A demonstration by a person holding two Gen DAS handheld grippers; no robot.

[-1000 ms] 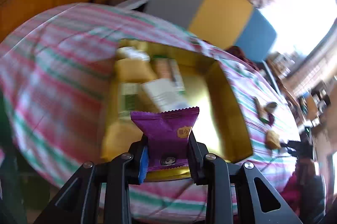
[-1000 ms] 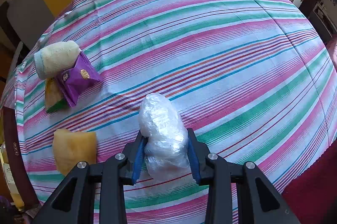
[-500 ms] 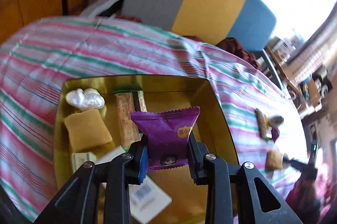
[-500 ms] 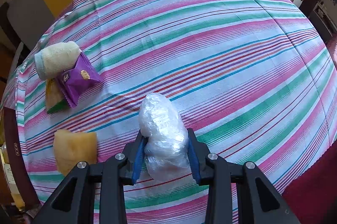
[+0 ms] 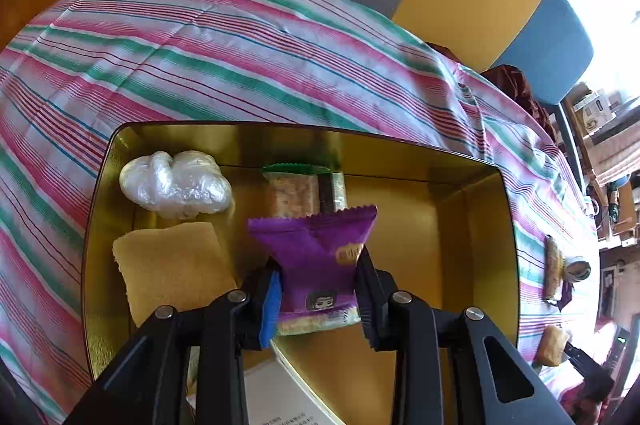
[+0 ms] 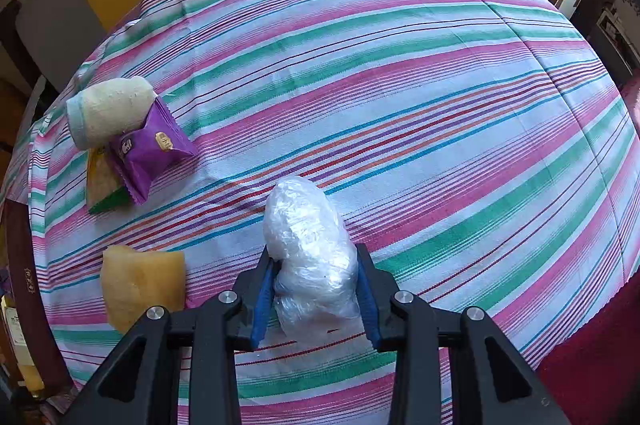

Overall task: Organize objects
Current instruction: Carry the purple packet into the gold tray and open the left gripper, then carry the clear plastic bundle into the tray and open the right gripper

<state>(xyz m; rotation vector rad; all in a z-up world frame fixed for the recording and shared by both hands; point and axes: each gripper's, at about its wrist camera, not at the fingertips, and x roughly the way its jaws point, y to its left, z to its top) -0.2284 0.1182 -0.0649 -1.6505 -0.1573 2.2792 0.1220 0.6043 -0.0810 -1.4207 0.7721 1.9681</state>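
**Purple packet hangs over the gold box**

Here we are above the gold box, and our left gripper has the purple packet between its jaws, upright, crimped top edge pointing away from us. Those jaws have just been easing apart, yet the pads look to be touching the wrapper on both sides, so we call it gripped, only just. The relation that matters: the bare floor of the box lies straight below and to the right of the packet, while the left half is already taken. A plain drop should land it, though it may settle on the cereal bar lying lengthwise just beyond it.

Inside the box we count one clear wrapped bundle, one yellow sponge cake, that one bar, plus a white carton at the near edge.

Over on the striped cloth, our right gripper is clamped on a second clear bundle, long axis running away from us. Left of it, well apart: one cream roll, one more purple packet, one green-edged bar, one yellow cake.
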